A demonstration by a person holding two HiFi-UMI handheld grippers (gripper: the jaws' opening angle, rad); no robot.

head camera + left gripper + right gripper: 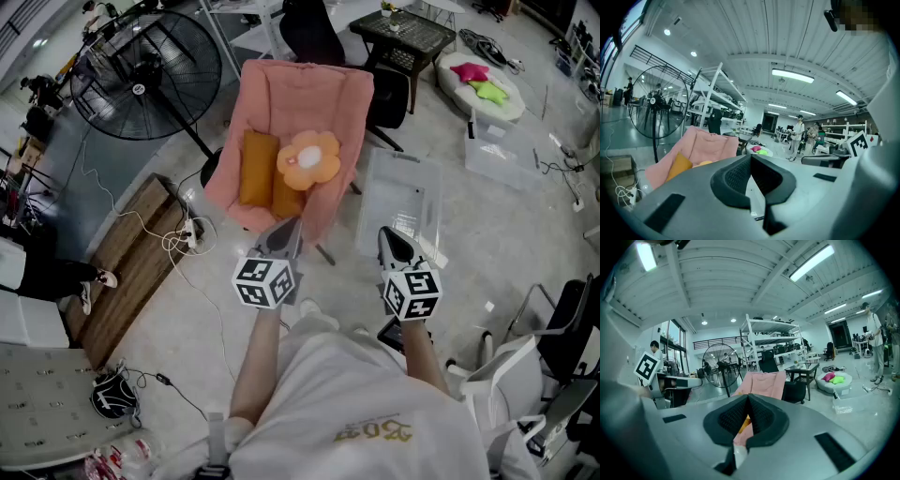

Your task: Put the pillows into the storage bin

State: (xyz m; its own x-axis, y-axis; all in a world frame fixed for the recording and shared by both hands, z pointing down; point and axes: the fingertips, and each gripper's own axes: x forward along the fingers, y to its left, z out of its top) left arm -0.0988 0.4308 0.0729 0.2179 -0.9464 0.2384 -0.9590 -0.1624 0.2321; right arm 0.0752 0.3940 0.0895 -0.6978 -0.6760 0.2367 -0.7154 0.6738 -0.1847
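Note:
A pink folding chair (309, 103) holds a rectangular orange pillow (258, 167), a flower-shaped orange pillow (309, 159) and another orange pillow (286, 199) under it. A clear storage bin (405, 202) sits on the floor just right of the chair. My left gripper (291, 227) is held in the air just short of the chair's front edge, shut and empty. My right gripper (387, 234) hovers by the bin's near side, also shut and empty. The left gripper view shows the chair (705, 146) and a pillow (679, 165) beyond the shut gripper (751, 157). In the right gripper view the chair (764, 383) lies ahead of the shut gripper (748, 397).
A large black floor fan (150, 75) stands left of the chair. A power strip with cables (192, 234) and a wooden board (122, 262) lie on the floor at left. Behind are a black table (405, 36) and a white cushion (480, 89) with star pillows. A white chair (497, 375) is near right.

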